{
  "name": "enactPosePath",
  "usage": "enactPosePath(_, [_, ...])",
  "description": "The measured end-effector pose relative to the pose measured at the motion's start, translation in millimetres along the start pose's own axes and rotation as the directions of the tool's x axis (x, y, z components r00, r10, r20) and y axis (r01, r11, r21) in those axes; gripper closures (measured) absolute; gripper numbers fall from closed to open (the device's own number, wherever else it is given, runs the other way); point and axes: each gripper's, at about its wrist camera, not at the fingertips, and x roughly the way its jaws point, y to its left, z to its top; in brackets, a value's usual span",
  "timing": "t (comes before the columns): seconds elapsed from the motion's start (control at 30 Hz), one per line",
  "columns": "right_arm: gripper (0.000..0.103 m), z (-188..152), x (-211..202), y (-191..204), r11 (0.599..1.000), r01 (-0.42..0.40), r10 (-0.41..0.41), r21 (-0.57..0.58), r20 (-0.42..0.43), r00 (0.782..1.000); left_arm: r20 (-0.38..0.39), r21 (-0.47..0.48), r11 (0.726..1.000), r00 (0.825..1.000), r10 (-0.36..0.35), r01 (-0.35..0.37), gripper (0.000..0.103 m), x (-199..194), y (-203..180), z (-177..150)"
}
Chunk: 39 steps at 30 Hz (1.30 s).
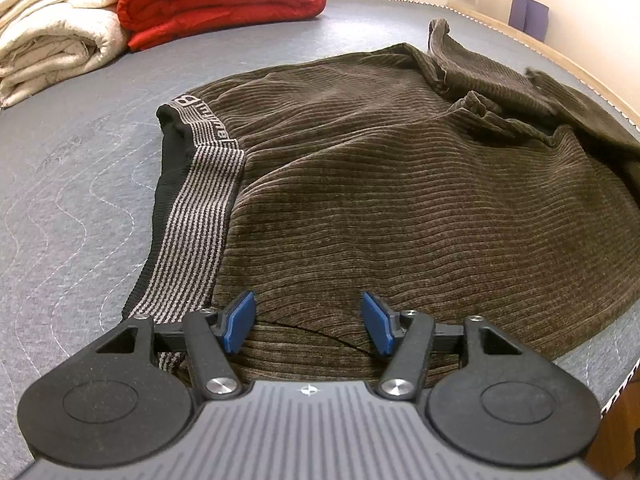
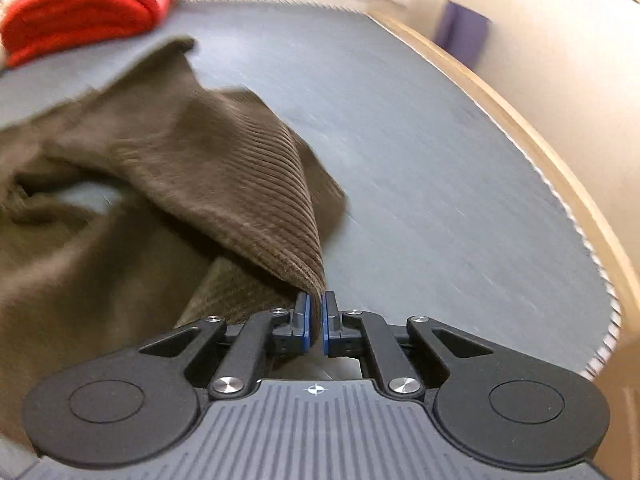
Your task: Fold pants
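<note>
Two blue pads of the left hand-held gripper (image 1: 308, 322) stand apart over the brown pants (image 1: 400, 200), which spread toward 12 o'clock on the grey tabletop (image 1: 72, 200). Right wrist view: the right hand-held gripper (image 2: 316, 314) pinches a pants edge, cloth trailing toward 10 o'clock.

One pair of brown pants (image 1: 400, 184); one red blanket (image 1: 224, 0); one folded cream blanket (image 1: 56, 36); two grippers, left (image 1: 308, 326) and right (image 2: 315, 320); one purple thing (image 1: 528, 14) at the far wall.
</note>
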Motion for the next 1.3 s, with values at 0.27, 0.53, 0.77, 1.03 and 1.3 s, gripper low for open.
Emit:
enactPosePath(0.27, [0.099, -34, -5, -22, 0.997, 0.062, -0.071, -0.052, -0.203, 0.977, -0.008, -0.002, 1.0, 1.0, 0.005, -0.005, 0.036, -1, -1, 1])
enactPosePath(0.53, [0.073, -9, -31, -3, 0.987, 0.151, -0.156, 0.049, 0.128, 0.979, -0.045, -0.029, 0.999, 0.999, -0.03, 0.029, 0.018, 4, 3, 0])
enactPosePath(0.77, [0.059, 7, -23, 22, 0.999, 0.042, -0.033, -0.026, 0.275, 0.961, -0.035, -0.023, 0.999, 0.999, -0.03, 0.029, 0.012, 8, 0, 0])
enactPosePath(1.03, [0.058, -12, 21, 125, 0.838, -0.127, 0.23, -0.531, 0.131, 0.964, -0.025, -0.023, 0.999, 0.999, -0.027, 0.026, 0.011, 7, -2, -1])
enactPosePath(1.3, [0.063, -17, 56, 168, 0.746, -0.056, 0.185, -0.663, 0.126, 0.975, -0.003, -0.054, 0.998, 1.0, 0.021, -0.021, 0.01, 2, -7, -7])
